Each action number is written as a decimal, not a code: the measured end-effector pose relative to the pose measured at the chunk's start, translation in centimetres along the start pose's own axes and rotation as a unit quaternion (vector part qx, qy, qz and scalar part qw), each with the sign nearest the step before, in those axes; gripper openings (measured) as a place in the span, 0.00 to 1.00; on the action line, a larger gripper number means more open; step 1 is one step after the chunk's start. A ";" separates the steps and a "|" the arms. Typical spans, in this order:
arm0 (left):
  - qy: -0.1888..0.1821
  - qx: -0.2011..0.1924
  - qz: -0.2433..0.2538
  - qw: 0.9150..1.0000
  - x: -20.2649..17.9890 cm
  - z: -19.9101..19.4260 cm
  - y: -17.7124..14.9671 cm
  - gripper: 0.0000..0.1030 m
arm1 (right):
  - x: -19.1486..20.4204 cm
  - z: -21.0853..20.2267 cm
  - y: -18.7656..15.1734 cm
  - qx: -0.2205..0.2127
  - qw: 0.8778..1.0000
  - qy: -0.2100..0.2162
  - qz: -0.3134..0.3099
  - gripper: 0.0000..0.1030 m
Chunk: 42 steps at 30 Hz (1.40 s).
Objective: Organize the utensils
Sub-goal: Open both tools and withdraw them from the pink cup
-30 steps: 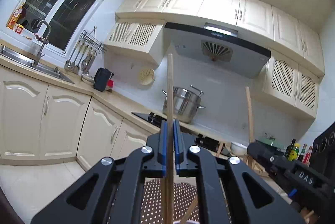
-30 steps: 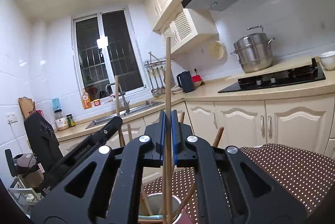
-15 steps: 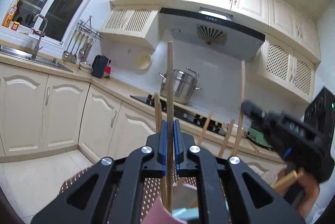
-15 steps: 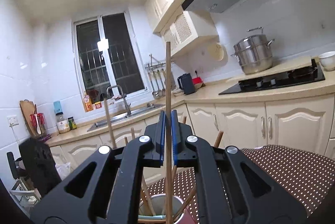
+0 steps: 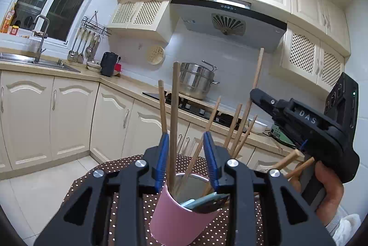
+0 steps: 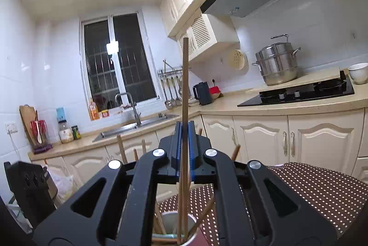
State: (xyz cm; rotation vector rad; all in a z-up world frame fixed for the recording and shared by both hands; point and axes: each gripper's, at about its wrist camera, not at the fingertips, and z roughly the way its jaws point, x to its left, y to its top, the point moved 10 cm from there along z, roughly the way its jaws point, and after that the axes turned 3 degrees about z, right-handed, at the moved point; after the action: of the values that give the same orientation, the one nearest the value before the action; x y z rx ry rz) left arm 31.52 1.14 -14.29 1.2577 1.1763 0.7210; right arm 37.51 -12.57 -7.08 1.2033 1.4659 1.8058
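Chopsticks are the business here, most of them already standing in a pink cup (image 5: 184, 216) on the dotted tablecloth (image 5: 92, 179).

Left wrist view: the left gripper (image 5: 185, 160) fills the lower middle of the frame, its blue pads spread wide. One chopstick (image 5: 175, 112) stands upright between them, nearer the left pad, its foot in the cup; whether it touches that pad I cannot tell. By my judgement this stick has been let go into the cup, and the left hand's next move is to draw back without knocking it. I count about seven sticks rising from the cup, counting that one and the tall one toward the right. At right of the frame the right gripper (image 5: 262, 94) reaches in, with two short wooden ends showing at lower right beside the holding hand (image 5: 326, 190). Something flat and blue-grey lies inside the cup rim.

Right wrist view: the right gripper (image 6: 184, 142) sits in the lower centre, jaws closed tight on a single long chopstick (image 6: 184, 85) that runs straight up the middle of the frame, its lower end reaching into the cup (image 6: 170, 223) at the bottom edge. This stick is judged ready for release: the jaws need only part. Four or five other stick tips show around the gripper.
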 end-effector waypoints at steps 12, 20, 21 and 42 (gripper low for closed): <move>0.121 0.041 0.038 0.991 0.9 -1.6 0.6 0.43 | 0.6 -2.2 -1.9 0.053 0.998 -0.014 -0.024 0.06; 0.144 0.066 0.048 0.986 1.2 -3.7 1.1 0.49 | 1.3 -3.2 -3.5 0.079 0.996 -0.023 -0.025 0.06; 0.147 0.071 0.050 0.985 1.2 -3.9 1.1 0.50 | 1.4 -3.5 -3.6 0.080 0.996 -0.024 -0.025 0.06; 0.196 0.051 0.109 0.973 -1.5 -15.3 4.6 0.75 | 4.7 -12.3 -2.1 0.078 0.992 -0.093 -0.019 0.51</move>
State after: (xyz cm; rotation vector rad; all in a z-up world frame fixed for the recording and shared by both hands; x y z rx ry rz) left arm 17.57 5.83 -7.94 1.3842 1.4200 1.1217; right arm 24.33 -14.16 -7.85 1.3709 1.5333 1.5310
